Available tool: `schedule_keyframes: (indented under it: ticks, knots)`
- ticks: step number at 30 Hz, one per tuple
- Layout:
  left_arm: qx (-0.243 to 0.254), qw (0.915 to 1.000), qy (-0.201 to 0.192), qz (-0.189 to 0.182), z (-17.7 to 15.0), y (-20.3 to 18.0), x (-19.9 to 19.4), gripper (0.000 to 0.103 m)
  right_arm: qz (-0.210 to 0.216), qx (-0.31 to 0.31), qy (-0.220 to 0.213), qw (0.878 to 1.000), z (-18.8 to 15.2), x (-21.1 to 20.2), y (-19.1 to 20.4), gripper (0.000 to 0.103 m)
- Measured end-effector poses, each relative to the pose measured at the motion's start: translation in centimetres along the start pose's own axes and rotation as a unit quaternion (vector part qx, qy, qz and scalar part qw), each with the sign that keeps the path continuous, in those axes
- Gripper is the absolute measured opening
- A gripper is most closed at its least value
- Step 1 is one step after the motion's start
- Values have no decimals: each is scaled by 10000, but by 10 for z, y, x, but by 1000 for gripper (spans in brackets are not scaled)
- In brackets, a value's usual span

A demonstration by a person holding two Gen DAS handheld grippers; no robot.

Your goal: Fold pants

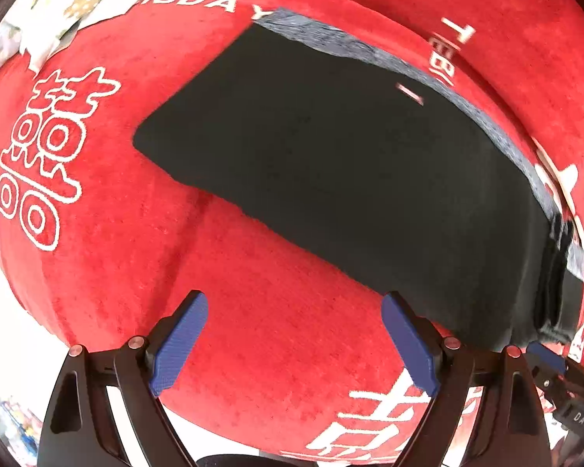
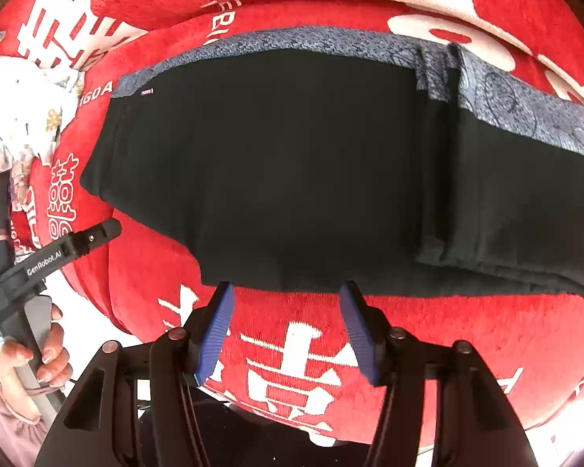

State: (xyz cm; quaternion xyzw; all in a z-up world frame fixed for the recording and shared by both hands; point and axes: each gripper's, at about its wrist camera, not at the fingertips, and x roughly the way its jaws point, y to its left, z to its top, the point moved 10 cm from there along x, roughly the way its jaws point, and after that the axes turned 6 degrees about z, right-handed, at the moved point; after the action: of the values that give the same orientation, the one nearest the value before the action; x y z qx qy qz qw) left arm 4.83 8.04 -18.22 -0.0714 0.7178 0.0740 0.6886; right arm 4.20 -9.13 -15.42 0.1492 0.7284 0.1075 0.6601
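Note:
Black pants (image 1: 331, 163) lie flat on a red blanket (image 1: 253, 330), with a grey-blue patterned band along the far edge. In the right wrist view the pants (image 2: 272, 163) show a folded-over section (image 2: 506, 202) at the right end. My left gripper (image 1: 292, 342) is open and empty, above the blanket just in front of the pants' near edge. My right gripper (image 2: 286, 330) is open and empty, its fingertips close to the pants' near edge. The left gripper (image 2: 58, 253) also shows at the left, held by a hand.
The red blanket (image 2: 447, 350) has white characters and letters. A pale floral cloth (image 1: 70, 4) lies at the far left, also in the right wrist view (image 2: 23, 116). The blanket's near edge drops off below the grippers.

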Motion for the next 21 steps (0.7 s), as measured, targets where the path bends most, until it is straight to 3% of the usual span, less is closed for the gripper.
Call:
schedule_keyframes:
  ticks: [21]
  knots:
    - [-237, 9993, -17, -286, 48, 35, 3, 91, 77, -152, -16, 9999, 29, 25, 36, 60]
